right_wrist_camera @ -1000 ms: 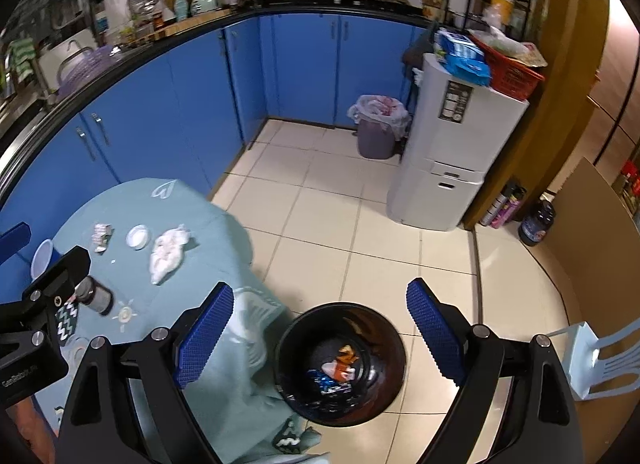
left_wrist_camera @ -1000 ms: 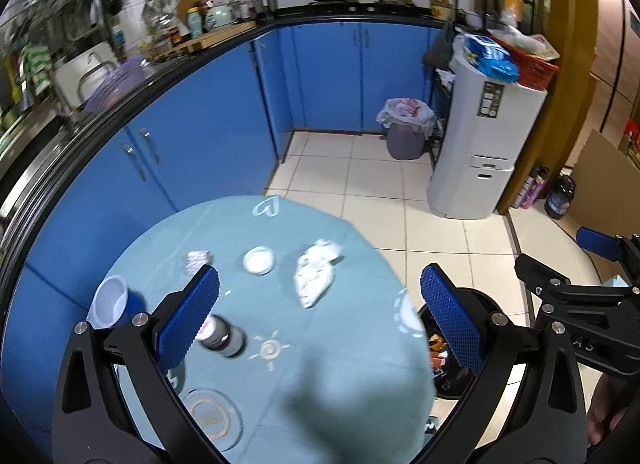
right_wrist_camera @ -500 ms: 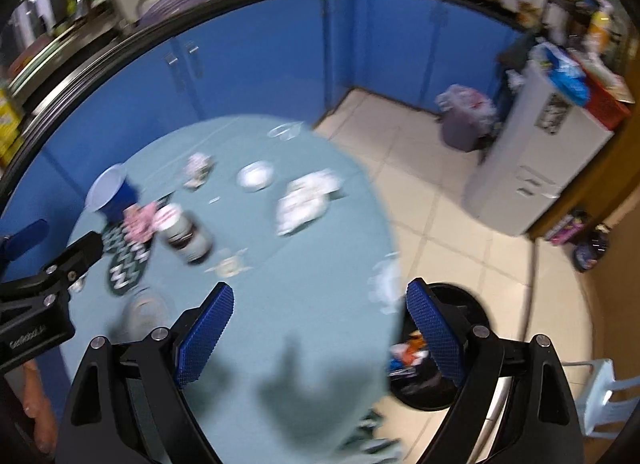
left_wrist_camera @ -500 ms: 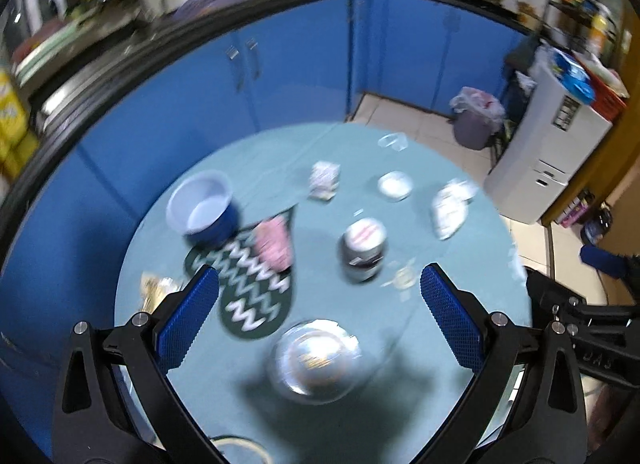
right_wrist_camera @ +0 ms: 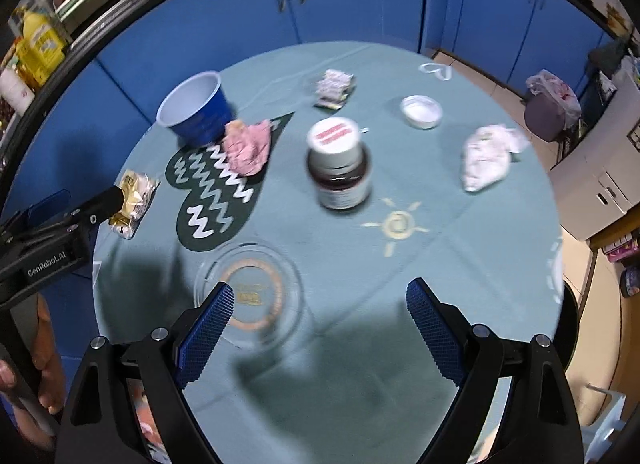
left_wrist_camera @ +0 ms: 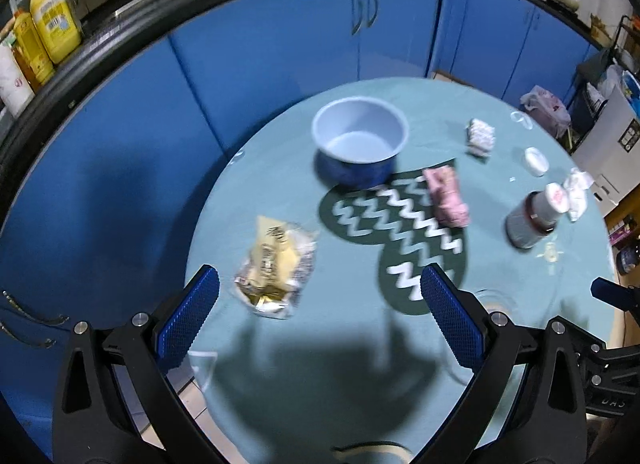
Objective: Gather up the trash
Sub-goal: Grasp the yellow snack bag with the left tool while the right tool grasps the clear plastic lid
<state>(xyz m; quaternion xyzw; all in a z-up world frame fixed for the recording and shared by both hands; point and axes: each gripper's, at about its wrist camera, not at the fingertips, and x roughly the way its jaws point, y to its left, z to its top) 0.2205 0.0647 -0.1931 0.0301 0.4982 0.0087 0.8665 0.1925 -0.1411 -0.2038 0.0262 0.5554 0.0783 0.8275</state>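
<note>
Trash lies scattered on the round teal-clothed table (left_wrist_camera: 360,344). A crumpled yellow wrapper (left_wrist_camera: 276,268) sits just ahead of my left gripper (left_wrist_camera: 318,292), which hangs open and empty above the cloth. A pink crumpled wad (left_wrist_camera: 446,197) rests on the heart-shaped zigzag mat (left_wrist_camera: 400,232). Farther off lie a small patterned wrapper (left_wrist_camera: 480,135) and white crumpled paper (right_wrist_camera: 486,157). My right gripper (right_wrist_camera: 320,304) is open and empty over the near part of the table, beside a glass dish (right_wrist_camera: 248,292).
A blue bowl (left_wrist_camera: 360,139), a brown jar with a white cap (right_wrist_camera: 340,167) and a white lid (right_wrist_camera: 420,111) stand among the trash. Blue cabinets (left_wrist_camera: 280,63) curve behind the table. A grey lined bin (right_wrist_camera: 548,111) and a white appliance (right_wrist_camera: 600,167) stand to the right.
Both grippers have swung left from over the floor and the black bin to above the table, and come lower. The yellow wrapper has come into view. Both stay open.
</note>
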